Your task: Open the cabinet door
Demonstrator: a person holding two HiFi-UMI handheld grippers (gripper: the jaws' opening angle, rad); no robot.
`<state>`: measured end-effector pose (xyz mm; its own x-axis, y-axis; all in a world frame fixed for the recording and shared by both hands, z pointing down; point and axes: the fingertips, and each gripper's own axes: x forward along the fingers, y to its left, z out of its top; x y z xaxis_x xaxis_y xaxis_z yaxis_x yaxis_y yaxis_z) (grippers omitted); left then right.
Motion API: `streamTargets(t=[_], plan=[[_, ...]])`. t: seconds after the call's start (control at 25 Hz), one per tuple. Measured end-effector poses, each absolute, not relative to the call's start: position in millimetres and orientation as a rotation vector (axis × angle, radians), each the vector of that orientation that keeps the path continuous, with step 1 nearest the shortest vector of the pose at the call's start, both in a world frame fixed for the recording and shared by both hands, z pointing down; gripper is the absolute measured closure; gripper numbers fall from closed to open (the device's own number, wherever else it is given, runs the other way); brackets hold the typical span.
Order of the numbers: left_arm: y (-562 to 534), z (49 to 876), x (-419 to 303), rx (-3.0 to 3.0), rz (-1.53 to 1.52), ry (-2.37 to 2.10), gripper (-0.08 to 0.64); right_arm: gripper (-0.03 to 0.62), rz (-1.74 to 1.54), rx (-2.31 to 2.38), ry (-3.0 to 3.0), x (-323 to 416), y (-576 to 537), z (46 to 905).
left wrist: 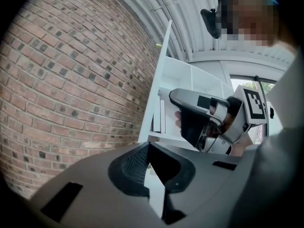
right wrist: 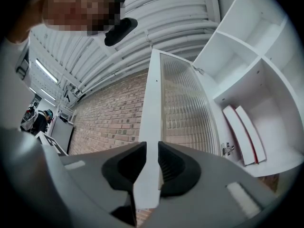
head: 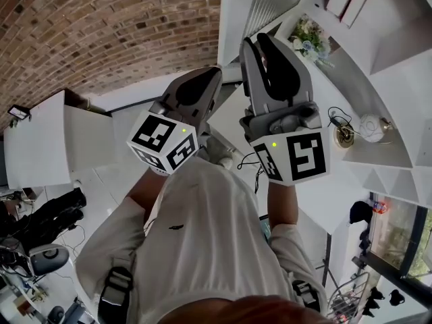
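The cabinet door (right wrist: pixel 185 108), a tall white frame with ribbed glass, stands swung out from the white cabinet (right wrist: pixel 247 75). My right gripper (right wrist: pixel 151 148) is shut on the door's white outer edge (right wrist: pixel 152 103), with a pad pressed on each face. In the head view the right gripper (head: pixel 255 42) reaches up to the door (head: pixel 233 19). My left gripper (head: pixel 214 73) is beside it, lower on the same edge. In the left gripper view the door (left wrist: pixel 159 80) runs down into the left gripper (left wrist: pixel 149 151), whose jaws close on a white strip of it. The right gripper (left wrist: pixel 209 122) shows beyond.
A brick wall (head: pixel 101 25) stands on the door's outer side. Inside the cabinet, two flat white and red boards (right wrist: pixel 244 137) lean on a shelf near a hinge (right wrist: pixel 227 148). Open shelves at right hold flowers (head: pixel 307 36) and a round white object (head: pixel 371 127).
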<state>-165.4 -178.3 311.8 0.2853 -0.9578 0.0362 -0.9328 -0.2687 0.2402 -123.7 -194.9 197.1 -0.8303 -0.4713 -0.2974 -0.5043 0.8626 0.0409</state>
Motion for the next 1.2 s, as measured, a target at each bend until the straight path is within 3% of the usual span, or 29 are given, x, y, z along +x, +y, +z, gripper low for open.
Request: streamTargets(t=[1.2], plan=[[-207.0,297.4,-76.0,2.532,-0.162,-1.555,0.551,0.515,0.239,-1.078,2.655,-5.2,-220.4,199.5]])
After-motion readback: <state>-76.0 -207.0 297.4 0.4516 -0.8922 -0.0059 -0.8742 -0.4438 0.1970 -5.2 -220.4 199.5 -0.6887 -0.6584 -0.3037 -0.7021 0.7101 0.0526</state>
